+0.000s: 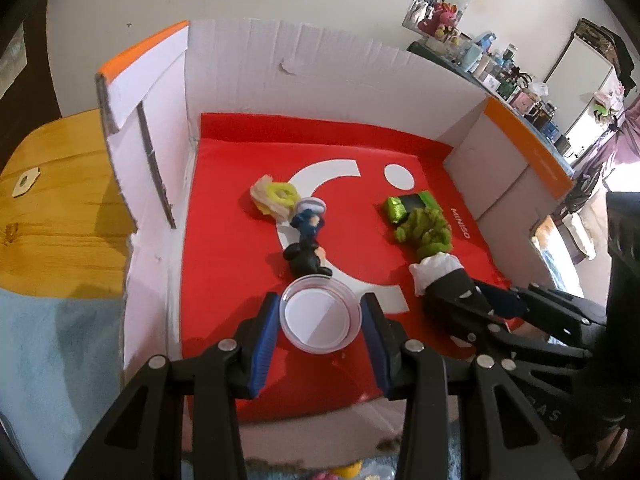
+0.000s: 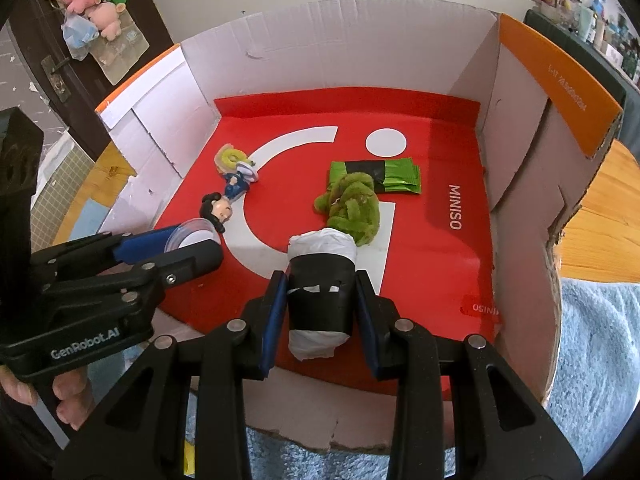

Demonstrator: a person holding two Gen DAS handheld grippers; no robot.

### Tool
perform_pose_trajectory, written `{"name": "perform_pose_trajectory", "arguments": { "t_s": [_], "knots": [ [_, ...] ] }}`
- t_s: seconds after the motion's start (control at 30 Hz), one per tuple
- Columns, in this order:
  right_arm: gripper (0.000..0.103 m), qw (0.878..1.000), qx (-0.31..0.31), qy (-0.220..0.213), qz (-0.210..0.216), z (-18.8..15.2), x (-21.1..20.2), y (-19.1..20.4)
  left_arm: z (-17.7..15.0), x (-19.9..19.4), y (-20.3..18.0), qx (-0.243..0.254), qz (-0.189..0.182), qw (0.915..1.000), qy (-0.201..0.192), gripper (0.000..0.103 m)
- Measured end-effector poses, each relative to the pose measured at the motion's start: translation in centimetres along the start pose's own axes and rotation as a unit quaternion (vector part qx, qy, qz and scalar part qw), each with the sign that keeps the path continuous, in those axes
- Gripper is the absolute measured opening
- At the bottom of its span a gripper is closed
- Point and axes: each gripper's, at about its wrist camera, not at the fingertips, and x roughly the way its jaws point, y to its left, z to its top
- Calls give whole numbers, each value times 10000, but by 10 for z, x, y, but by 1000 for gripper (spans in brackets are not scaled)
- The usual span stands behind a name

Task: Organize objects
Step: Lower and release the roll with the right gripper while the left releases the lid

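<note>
We see a corrugated cardboard box (image 2: pixel 360 36) lined with a glossy red sheet (image 2: pixel 432 264), a clear plastic lid (image 1: pixel 320 314), a fuzzy green plush (image 2: pixel 352 204), a shiny foil packet (image 2: pixel 400 176) and a varnished wooden table (image 1: pixel 60 200).

Left tool (image 1: pixel 320 320), right tool (image 2: pixel 322 304): black frames, blue pads, silver screws; white "GenRobot.AI" lettering.

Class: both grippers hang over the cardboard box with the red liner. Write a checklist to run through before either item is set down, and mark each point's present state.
1. Left gripper grips clear round plastic lid: ok.
2. Right gripper grips white roll with black band: ok.
3. Red liner bare beside roll: ok.
4. Lid clear of black-haired figurine: cannot tell.
5. Roll clear of green fuzzy toy: cannot tell.
</note>
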Motion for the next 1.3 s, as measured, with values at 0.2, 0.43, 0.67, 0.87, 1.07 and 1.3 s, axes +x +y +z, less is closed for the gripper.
{"name": "perform_pose_trajectory", "arguments": {
  "t_s": [0.2, 0.43, 0.67, 0.87, 1.07, 1.3],
  "knots": [
    [32, 10000, 54, -29, -66, 7, 3, -6, 11, 8, 1, -10, 91, 10000, -36, 43],
    [32, 9997, 116, -86, -214, 10, 4, -12, 17, 15, -1, 9, 179, 9998, -72, 43],
    [32, 9991, 92, -128, -406, 10, 4, -11, 16, 16, 0, -16, 160, 9998, -78, 43],
    [32, 9988, 43, -134, -470, 10, 3, -10, 16, 16, 1, -19, 143, 9999, -70, 43],
    [32, 9987, 11, -119, -487, 9, 4, -8, 16, 15, 2, -21, 161, 9998, -88, 43],
    [33, 9992, 23, -131, -374, 7, 3, -7, 16, 14, 2, -5, 176, 9998, -95, 43]
  ]
}}
